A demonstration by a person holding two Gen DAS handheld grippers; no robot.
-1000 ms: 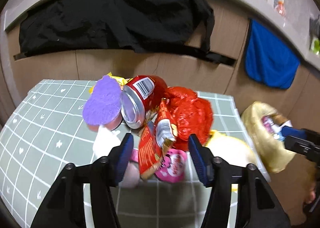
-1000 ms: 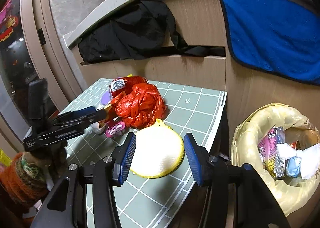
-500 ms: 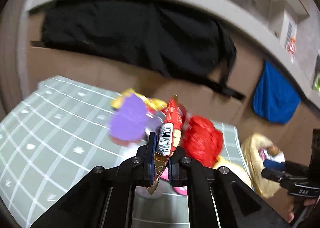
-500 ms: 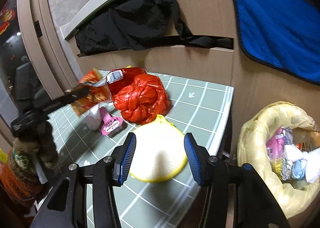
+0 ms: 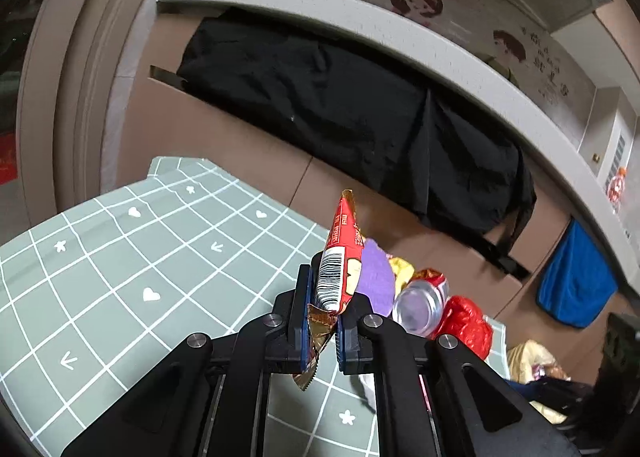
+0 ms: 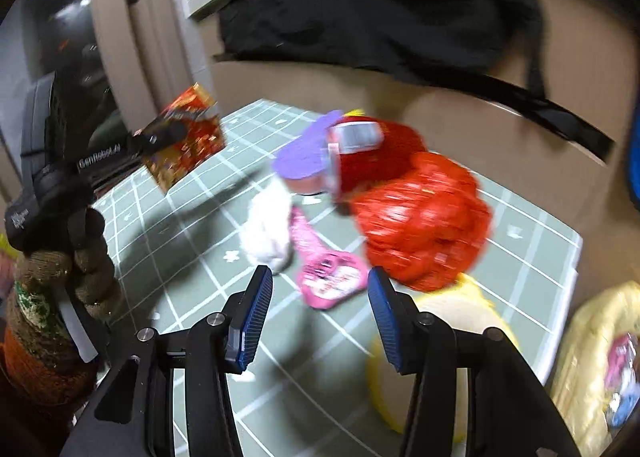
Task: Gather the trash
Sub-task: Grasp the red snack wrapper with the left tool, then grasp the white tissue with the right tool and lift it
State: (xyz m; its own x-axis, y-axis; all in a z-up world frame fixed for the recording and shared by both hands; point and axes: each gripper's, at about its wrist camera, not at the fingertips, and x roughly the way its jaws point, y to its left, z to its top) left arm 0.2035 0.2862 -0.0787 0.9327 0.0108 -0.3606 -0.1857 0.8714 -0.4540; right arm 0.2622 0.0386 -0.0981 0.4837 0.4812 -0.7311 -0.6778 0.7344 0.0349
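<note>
Two blue ribbed pads of the left gripper [image 5: 322, 327] pinch a red snack wrapper [image 5: 339, 265] tight. The wrapper stands up on its edge, thin and shiny, with a black barcode on white and a crinkly gold tail that hangs below the pads. Its front is turned away in the left wrist view, so the words on it are hard to read. In the right wrist view the same wrapper [image 6: 185, 143] is up in the air over the green table [image 6: 192, 257], blurry, and a black finger of the left gripper [image 6: 160, 135] covers part of it. A hand in a brown knit glove [image 6: 86, 257] holds that gripper.

The right gripper [image 6: 320, 305] has its jaws wide apart with nothing between the pads. Past them a flat pink packet [image 6: 328, 271] lies on the table, just beside a soft white lump [image 6: 268, 231] that is too blurry to name. Behind these sit a crumpled red plastic bag [image 6: 424, 225], a red can [image 6: 360, 137] on its side and a round purple lid [image 6: 304, 153]. A pale yellow round thing [image 6: 452, 305] is partly hidden by the right finger.

The table cover has white lines, hearts, stars and arrows. At the right edge a yellow trash bag [image 6: 592, 341] is cut off, with colourful bits inside. A black cloth [image 5: 340, 109] and a blue towel [image 5: 576, 281] hang on the brown wall behind.
</note>
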